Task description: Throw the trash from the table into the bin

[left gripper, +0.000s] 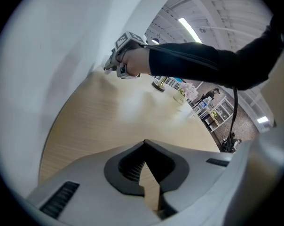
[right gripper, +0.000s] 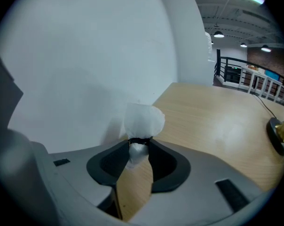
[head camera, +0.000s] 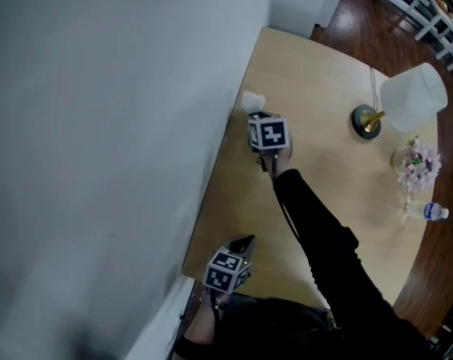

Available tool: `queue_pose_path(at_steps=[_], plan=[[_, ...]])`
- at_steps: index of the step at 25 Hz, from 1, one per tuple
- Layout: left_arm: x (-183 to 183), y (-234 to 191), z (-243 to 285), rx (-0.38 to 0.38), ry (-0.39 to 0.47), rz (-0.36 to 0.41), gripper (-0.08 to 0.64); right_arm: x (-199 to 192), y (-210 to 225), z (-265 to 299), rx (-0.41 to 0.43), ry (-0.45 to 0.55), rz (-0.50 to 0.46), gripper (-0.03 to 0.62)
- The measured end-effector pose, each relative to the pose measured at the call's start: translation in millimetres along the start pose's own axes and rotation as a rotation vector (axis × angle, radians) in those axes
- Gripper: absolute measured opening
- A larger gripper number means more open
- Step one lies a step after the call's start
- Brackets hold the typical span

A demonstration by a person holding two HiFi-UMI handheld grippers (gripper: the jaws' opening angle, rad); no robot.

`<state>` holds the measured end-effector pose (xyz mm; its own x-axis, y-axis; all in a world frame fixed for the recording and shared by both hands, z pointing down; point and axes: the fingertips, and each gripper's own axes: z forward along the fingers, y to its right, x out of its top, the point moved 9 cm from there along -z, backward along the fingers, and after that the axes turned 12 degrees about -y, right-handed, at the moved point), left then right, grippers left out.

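A crumpled white tissue [head camera: 253, 100] lies by the wooden table's [head camera: 324, 73] left edge, close to the white wall. My right gripper [head camera: 256, 114] reaches out to it on a black-sleeved arm. In the right gripper view the tissue [right gripper: 143, 119] bulges above the jaw tips, and the right gripper [right gripper: 139, 142] is shut on its pinched lower part. My left gripper [head camera: 244, 242] hangs over the table's near left corner, far from the tissue. In the left gripper view the left gripper [left gripper: 144, 143] has its tips together with nothing between them. No bin is in view.
A table lamp [head camera: 410, 96] with a white shade and a dark round base [head camera: 365, 121] stands at the table's right. Beside it are a vase of pale flowers [head camera: 418, 163] and a water bottle [head camera: 429, 212]. A white wall [head camera: 99, 126] borders the table's left edge.
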<state>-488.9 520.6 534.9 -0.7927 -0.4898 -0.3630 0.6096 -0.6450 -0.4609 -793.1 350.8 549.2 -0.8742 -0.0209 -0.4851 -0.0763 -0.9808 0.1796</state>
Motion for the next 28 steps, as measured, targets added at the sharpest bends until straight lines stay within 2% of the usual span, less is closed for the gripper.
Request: queue_pose_path(at_steps=[5,12,16,20,28], plan=[[-2.5,13.2,-9.6,0.028,0.01,0.04,0.003,-49.1,1.7,-56.6,0.071,0.028,0.004,0.135],[-15.3,33.6,-11.9,0.07,-0.001,0.086,0.002,-152.7,-1.7,-147.1,0.174,0.03,-0.036,0.132],[-25.8,59.1,-6.3,0.085,-0.02,0.125,0.002,-226.8,5.6,-195.0,0.208,0.0,-0.046,0.132],[-35.6,89.8,1.9,0.096,-0.031,0.171,0.002,-294.3,21.8,-235.5,0.233,-0.028,-0.013,0.132],[-52.8,162.0,25.9,0.092,-0.042,0.215,0.003,-394.9,53.0,-302.1,0.267,-0.035,0.052,0.132]])
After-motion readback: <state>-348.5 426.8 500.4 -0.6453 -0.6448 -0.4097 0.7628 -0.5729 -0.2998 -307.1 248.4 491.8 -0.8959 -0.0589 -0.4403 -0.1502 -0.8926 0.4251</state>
